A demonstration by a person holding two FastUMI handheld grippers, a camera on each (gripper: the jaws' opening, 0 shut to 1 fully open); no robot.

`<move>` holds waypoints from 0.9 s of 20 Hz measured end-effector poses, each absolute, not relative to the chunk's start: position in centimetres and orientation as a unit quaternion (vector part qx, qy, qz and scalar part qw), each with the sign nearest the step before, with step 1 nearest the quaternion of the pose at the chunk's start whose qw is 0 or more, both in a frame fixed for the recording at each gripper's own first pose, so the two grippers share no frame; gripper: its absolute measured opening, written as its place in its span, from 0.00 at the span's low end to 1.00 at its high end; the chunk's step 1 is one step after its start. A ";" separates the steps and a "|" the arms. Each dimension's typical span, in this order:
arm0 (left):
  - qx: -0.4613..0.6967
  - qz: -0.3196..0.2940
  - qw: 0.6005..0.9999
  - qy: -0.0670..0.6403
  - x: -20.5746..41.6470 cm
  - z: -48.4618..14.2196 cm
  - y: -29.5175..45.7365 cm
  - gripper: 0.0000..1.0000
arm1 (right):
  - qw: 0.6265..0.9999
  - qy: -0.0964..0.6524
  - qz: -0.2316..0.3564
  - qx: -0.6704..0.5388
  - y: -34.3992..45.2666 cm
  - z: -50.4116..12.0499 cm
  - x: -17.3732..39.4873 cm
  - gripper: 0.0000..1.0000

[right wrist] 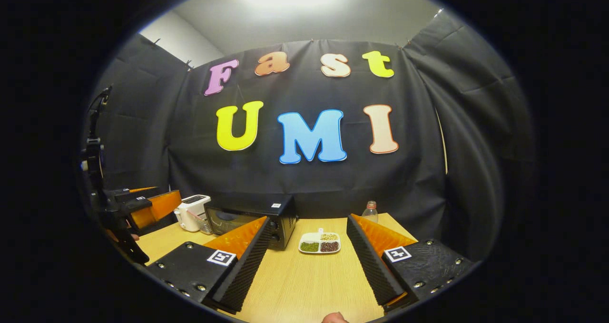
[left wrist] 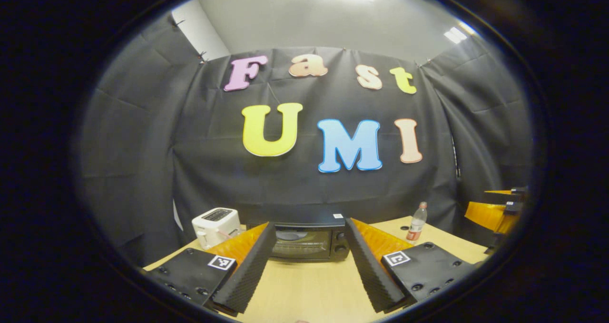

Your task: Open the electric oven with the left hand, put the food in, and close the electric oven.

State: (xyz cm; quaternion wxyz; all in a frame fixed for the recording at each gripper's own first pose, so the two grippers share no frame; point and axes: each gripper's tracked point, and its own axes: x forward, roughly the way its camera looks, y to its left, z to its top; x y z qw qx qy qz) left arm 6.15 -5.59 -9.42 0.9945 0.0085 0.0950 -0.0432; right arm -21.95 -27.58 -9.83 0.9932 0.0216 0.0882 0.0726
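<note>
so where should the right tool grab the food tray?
Probably the food tray's near long rim, approached from the front: it lies flat on the table, oven close on one side, and the open right tool already faces it.

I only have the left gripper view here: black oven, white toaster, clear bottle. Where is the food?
Observer: In the right gripper view, a white divided plastic tray sits on the light wooden table, beside the black electric oven, on its knob side.
Operator: What's in the tray?
Observer: Three compartments hold green, pale and dark red food.
Operator: Is the right gripper holding it?
Observer: No. The right gripper is open and is not touching the tray.
</note>
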 end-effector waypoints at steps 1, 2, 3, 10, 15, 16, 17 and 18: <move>0.007 -0.040 0.995 0.095 5.1 -9.1 -5.6 1.00 | 0.993 0.087 0.074 0.018 -27.9 -9.6 -22.3 0.98; 0.008 -0.036 0.995 0.093 4.1 -8.5 -5.5 1.00 | 0.993 0.085 0.076 0.018 -28.1 -9.3 -22.8 0.98; 0.012 -0.033 0.995 0.088 3.0 -7.8 -5.1 1.00 | 0.993 0.080 0.079 0.022 -28.0 -8.8 -23.1 0.98; 0.013 -0.015 0.997 0.071 -0.8 -5.4 -2.1 1.00 | 0.993 0.064 0.092 0.030 -25.4 -7.2 -24.9 0.98; 0.018 -0.011 0.998 0.063 -1.9 -4.2 -0.1 1.00 | 0.994 0.038 0.094 0.033 -23.7 -5.5 -25.9 0.98; 0.015 -0.011 0.998 0.062 -2.1 -4.0 0.1 1.00 | 0.995 0.037 0.093 0.032 -23.6 -5.4 -25.9 1.00; 0.013 -0.013 0.998 0.061 -2.2 -4.0 0.2 1.00 | 0.995 0.035 0.092 0.032 -23.4 -5.3 -25.9 0.98; 0.011 -0.015 0.998 0.060 -2.2 -3.8 0.4 1.00 | 0.995 0.035 0.091 0.032 -23.2 -5.1 -25.9 0.98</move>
